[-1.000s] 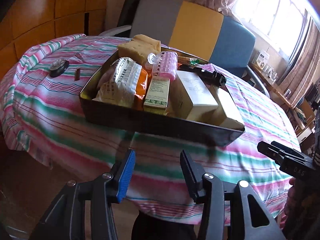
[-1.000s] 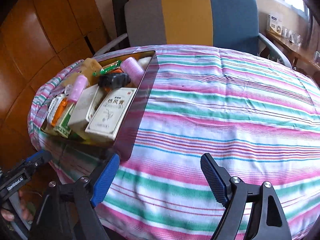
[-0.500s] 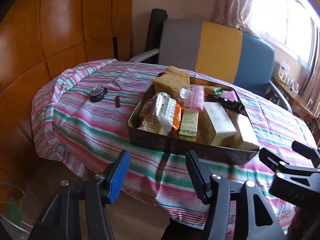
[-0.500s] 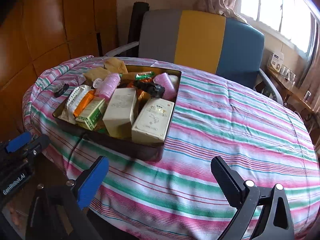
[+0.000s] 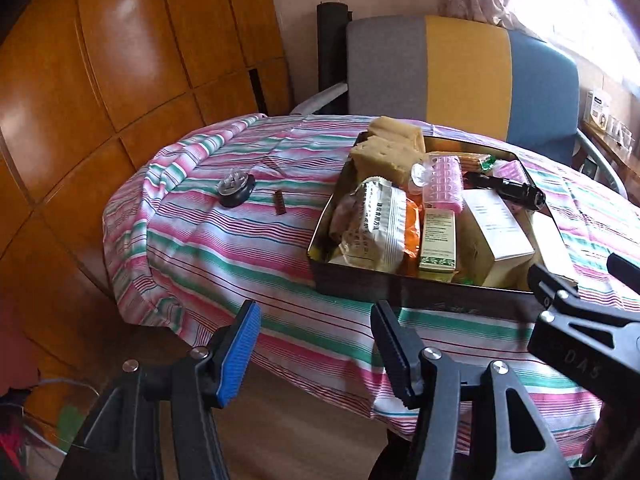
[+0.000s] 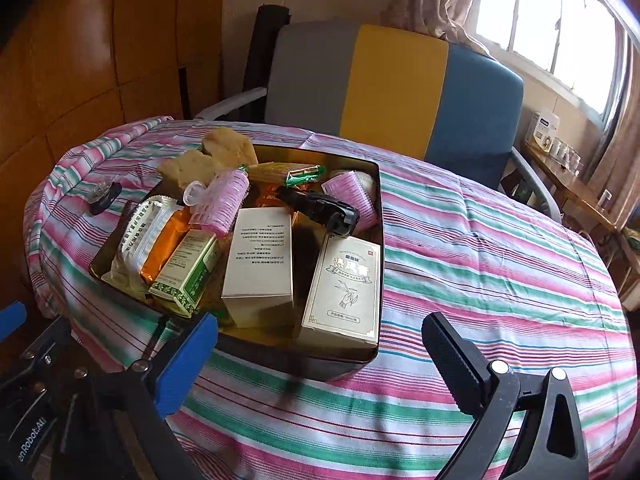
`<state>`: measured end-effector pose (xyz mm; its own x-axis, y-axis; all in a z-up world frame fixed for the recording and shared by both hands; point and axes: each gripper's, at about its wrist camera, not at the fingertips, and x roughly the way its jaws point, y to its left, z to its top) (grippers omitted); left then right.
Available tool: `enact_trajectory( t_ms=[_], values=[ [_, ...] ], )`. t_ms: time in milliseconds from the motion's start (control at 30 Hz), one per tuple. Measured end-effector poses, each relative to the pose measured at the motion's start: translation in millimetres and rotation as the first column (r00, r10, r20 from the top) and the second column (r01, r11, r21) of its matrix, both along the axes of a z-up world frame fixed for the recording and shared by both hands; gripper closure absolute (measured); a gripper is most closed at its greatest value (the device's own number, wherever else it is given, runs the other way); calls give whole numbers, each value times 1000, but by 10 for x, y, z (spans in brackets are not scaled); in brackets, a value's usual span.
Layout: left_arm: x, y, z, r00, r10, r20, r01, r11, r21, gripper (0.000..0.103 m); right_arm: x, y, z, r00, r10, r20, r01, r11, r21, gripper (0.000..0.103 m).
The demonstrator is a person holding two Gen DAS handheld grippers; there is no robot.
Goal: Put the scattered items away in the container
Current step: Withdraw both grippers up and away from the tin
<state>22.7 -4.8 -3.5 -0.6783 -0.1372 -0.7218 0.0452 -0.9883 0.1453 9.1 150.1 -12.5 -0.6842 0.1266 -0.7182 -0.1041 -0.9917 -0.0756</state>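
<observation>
The tin (image 6: 372,216) sat on the striped surface (image 6: 480,264), packed with boxes and packets. A round black item (image 5: 236,188) lay loose at its nine o'clock. The left claw (image 5: 314,344) hung half-open and empty; the right claw (image 6: 320,356), just opened wide, held nothing.

Glossy metal tin (image 6: 376,240), soft striped cloth (image 6: 480,264), glossy wood panelling (image 5: 120,80)

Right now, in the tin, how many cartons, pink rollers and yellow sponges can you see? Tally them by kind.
Cartons: 3
Pink rollers: 2
Yellow sponges: 2
Total of these showing in the tin: 7
</observation>
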Motion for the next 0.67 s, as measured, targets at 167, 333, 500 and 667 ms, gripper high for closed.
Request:
enact_trajectory(
  t_ms=[167, 333, 500, 667],
  values=[
    [-82, 22, -74, 998, -16, 60, 13, 999, 45, 45, 18, -94, -99, 999, 41, 20, -41, 999, 23, 0],
    [-109, 92, -121, 996, -30, 87, 24, 998, 66, 45, 47, -80, -109, 999, 47, 18, -48, 999, 22, 0],
    [-98, 98, -130, 997, -21, 76, 17, 998, 57, 50, 66, -7, -93, 999, 31, 19, -31, 999, 9, 0],
    [-85, 114, -126, 999, -35, 41, 32, 997, 65, 50, 104, 2, -74, 999, 30, 15, -30, 1000, 8, 0]
  ],
)
